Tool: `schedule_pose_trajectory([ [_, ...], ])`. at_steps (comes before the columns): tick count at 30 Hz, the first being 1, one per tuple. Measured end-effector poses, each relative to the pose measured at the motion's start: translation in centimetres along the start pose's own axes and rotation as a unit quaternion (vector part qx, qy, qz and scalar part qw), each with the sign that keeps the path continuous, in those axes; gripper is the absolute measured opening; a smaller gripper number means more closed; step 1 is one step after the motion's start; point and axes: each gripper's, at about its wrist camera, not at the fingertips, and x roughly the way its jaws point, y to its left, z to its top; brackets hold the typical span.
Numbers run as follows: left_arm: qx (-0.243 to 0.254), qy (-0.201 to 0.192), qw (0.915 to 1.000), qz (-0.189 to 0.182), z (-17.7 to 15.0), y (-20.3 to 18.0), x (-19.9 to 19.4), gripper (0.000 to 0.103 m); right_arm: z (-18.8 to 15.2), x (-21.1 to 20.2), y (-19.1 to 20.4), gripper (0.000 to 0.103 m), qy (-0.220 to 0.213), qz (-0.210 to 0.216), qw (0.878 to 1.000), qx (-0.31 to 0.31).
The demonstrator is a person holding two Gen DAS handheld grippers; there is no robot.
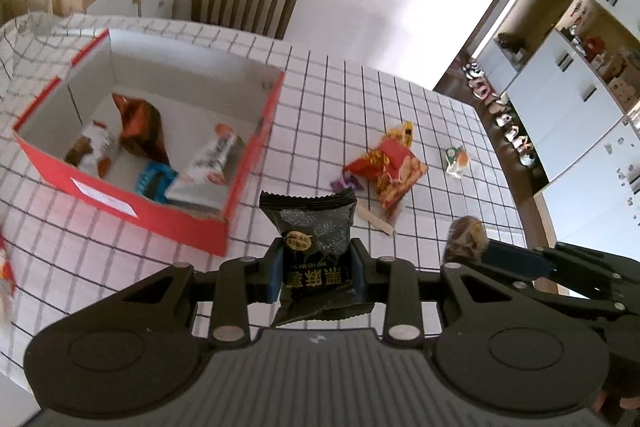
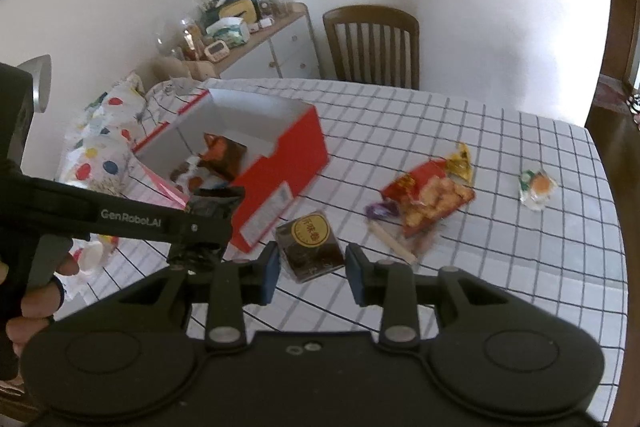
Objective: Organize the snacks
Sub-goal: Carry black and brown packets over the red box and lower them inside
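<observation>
Left wrist view had the left gripper point(image 1: 316, 267) clamped on a black snack packet point(image 1: 314, 247); right gripper point(image 2: 311, 267) pinched a brown packet point(image 2: 310, 243); red box point(image 1: 120, 201) sat nearby.

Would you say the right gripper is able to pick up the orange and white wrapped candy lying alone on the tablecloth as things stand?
Probably not yet: the right gripper is shut on a brown snack packet, so its jaws are occupied. The path over the tablecloth to the candy looks clear otherwise.

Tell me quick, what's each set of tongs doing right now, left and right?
Left tongs: closed on a black snack packet.
Right tongs: closed on a brown snack packet with a round yellow label.
</observation>
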Motion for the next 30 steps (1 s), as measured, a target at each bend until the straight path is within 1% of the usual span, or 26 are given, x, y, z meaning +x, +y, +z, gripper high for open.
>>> schedule_pose_trajectory([
  [5, 0.010, -0.011, 0.9999, 0.000, 1.6, 2.6, -1.4, 0.033, 1.4, 1.1, 2.9, 0.034, -0.004, 0.005, 1.000, -0.005],
  [10, 0.010, -0.013, 0.9999, 0.000, 3.0, 5.9, -2.2, 0.033, 2.7, 2.7, 6.0, 0.034, -0.007, 0.009, 1.000, -0.009],
  [16, 0.012, -0.020, 0.9997, 0.007, 4.5, 9.6, -2.8, 0.033, 4.2, 4.9, 9.3, 0.034, -0.008, 0.004, 1.000, -0.016],
  [23, 0.013, -0.029, 0.9993, 0.022, 7.0, 14.3, -3.1, 0.033, 5.5, 7.8, 12.1, 0.034, -0.006, -0.007, 1.000, -0.012],
  [30, 0.010, -0.037, 0.9978, 0.054, 9.5, 18.4, -2.0, 0.033, 6.1, 10.7, 13.7, 0.034, 0.000, -0.024, 1.000, -0.007],
])
